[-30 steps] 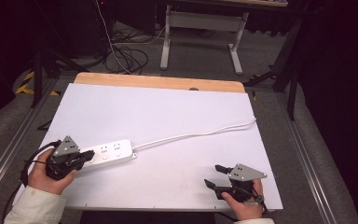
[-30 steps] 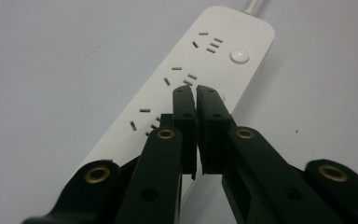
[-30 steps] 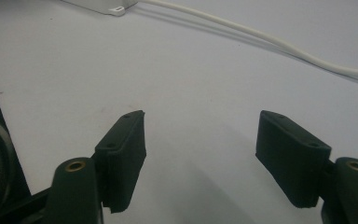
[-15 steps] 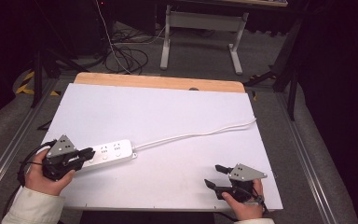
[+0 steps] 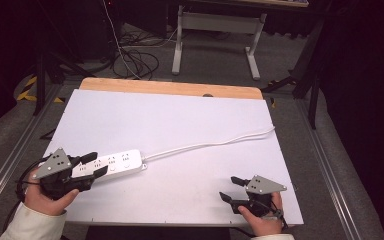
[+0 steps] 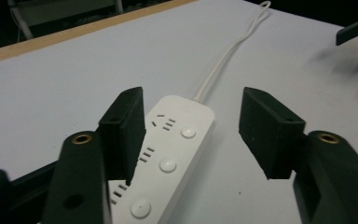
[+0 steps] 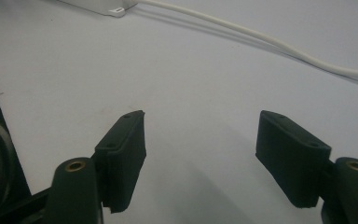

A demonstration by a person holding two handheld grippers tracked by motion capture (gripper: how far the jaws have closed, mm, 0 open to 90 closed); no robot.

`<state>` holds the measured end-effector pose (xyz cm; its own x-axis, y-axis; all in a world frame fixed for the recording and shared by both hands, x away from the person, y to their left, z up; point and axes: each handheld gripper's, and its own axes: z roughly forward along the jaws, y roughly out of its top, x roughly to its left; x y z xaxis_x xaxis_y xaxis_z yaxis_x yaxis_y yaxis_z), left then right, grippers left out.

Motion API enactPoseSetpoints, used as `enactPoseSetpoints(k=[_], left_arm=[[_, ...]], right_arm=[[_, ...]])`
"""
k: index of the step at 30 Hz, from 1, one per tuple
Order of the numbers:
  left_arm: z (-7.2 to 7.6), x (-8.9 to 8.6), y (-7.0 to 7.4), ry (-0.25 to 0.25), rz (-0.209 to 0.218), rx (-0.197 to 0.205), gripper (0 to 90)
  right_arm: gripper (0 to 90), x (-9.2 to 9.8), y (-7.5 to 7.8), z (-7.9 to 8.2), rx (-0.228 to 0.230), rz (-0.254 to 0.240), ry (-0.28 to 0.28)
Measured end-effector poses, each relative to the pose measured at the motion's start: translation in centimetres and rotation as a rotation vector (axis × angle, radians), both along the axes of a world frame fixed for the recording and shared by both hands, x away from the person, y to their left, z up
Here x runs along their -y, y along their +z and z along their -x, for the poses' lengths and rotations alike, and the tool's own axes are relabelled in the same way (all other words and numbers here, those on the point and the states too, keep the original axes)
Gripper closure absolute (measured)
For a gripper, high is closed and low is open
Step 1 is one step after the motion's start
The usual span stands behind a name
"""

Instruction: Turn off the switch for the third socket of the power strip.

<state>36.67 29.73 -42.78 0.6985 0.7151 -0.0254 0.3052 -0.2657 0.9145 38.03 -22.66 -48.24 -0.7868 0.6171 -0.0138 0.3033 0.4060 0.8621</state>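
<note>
A white power strip [image 5: 114, 164] lies flat at the front left of the white table [image 5: 180, 117], and its white cable [image 5: 215, 144] runs off to the right edge. My left gripper [image 5: 94, 165] straddles the strip's near end. Its jaws have just been opening, with the strip [image 6: 168, 158] between them and the pads off it. In the left gripper view the left gripper [image 6: 191, 109] is open, with a clear gap on the right side. At the front right, my right gripper [image 5: 231, 189] rests open over bare table; the right gripper [image 7: 200, 135] has nothing between its jaws.
A wooden edge [image 5: 170, 89] borders the table's far side. Beyond it, loose cables [image 5: 135, 60] lie on the floor beside a grey desk frame [image 5: 215, 30]. The strip's cable [image 7: 261, 39] crosses the table ahead of the right gripper.
The left gripper's jaws, closed on the power strip's end before, now stand apart around it. The left hand has drawn back slightly to the left. The right hand has kept still.
</note>
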Motion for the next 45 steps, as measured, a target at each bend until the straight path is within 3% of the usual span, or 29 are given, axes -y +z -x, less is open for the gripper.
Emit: enactPoseSetpoints(k=[6, 13, 20, 23, 28, 31, 38, 45], left_arm=[[0.4, -0.2, -1.1, -0.061, 0.105, -0.013, 22.6], [0.9, 0.1, -2.7, -0.082, 0.078, 0.036, 12.5], [1.2, -0.1, -4.2, -0.055, 0.061, 0.028, 12.9], [1.1, -0.2, -4.7, -0.053, 0.027, 0.026, 13.1], [1.1, -0.2, -5.5, -0.049, -0.042, -0.006, 13.7], [1.0, -0.2, -5.9, -0.047, -0.055, -0.031, 13.7], [1.1, -0.1, -6.7, -0.062, -0.049, -0.098, 15.3], [0.9, 0.2, -6.4, -0.068, -0.031, -0.098, 17.5]], right_arm=[[32.9, 0.0, 0.0, 0.1, -0.001, -0.007, 0.001], [32.6, 0.1, 0.0, 0.1, 0.001, -0.011, 0.007], [31.9, 0.1, 0.0, 0.1, -0.001, -0.019, 0.012], [31.2, 0.1, 0.0, 0.1, -0.001, -0.027, 0.017], [30.9, 0.1, 0.1, 0.2, -0.002, -0.040, 0.022], [30.9, 0.1, 0.1, 0.2, -0.002, -0.042, 0.025], [30.8, 0.1, 0.1, 0.2, -0.005, -0.046, 0.031], [26.8, 0.1, 0.0, 0.2, -0.009, -0.049, 0.052]])
